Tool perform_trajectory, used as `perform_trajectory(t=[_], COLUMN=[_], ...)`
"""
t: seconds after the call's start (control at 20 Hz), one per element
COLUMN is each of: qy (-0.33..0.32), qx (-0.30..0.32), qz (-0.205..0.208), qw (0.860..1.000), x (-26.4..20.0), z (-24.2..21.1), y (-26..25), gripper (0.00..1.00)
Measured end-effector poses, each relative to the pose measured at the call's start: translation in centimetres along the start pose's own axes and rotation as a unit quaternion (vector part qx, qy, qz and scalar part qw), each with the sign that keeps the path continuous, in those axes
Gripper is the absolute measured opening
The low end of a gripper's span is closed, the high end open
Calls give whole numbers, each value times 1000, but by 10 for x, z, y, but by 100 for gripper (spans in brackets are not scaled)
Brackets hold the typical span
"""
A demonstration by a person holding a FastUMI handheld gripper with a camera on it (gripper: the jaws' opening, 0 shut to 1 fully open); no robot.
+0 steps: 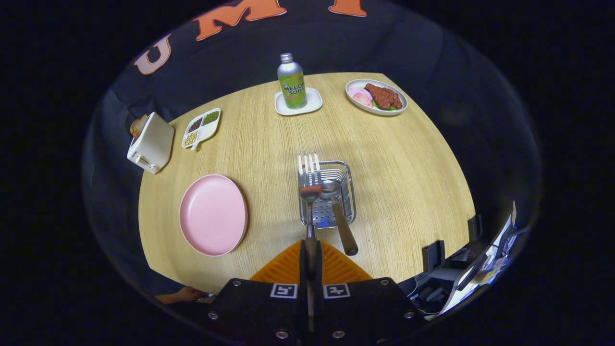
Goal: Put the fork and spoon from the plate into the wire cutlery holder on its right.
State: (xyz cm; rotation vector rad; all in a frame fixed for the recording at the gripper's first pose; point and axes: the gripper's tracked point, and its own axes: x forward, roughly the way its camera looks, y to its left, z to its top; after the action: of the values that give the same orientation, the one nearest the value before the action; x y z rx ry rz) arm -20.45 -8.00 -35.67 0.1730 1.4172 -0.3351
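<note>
Fork held over the wire holder; pink plate already bare.

At the left of the frame the pink plate [213, 214] lies bare on the desk [408, 192]. At centre the tool [310, 254] is closed on the fork [310, 192] handle, tines pointing away over the wire cutlery holder [328, 193]. Just right, the spoon [336, 206] already leans inside it. Judged from this, only lowering and releasing the fork remains.
</note>
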Motion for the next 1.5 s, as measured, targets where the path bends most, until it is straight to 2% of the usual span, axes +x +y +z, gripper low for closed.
perform_trajectory(t=[0.3,0.65,0.9,1.0,1.1,1.2,1.25,1.3,1.35,1.5], qy=[40,44,9,-19,-54,-104,-130,-156,-182,-269], qx=[-22,-32,-18,-14,-8,-11,-14,-11,-8,1], qz=[-17,-29,-35,-24,-16,-47,-54,-50,-40,-11], qw=[999,998,999,999,998,993,990,986,982,963], x=[11,32,41,36,27,15,6,-5,-16,-60], z=[3,27,46,57,71,90,101,112,122,158], y=[-9,-14,-18,-15,-13,-26,-30,-28,-22,-11], gripper=[8,8,12,15,21,28,44,49,60,77])
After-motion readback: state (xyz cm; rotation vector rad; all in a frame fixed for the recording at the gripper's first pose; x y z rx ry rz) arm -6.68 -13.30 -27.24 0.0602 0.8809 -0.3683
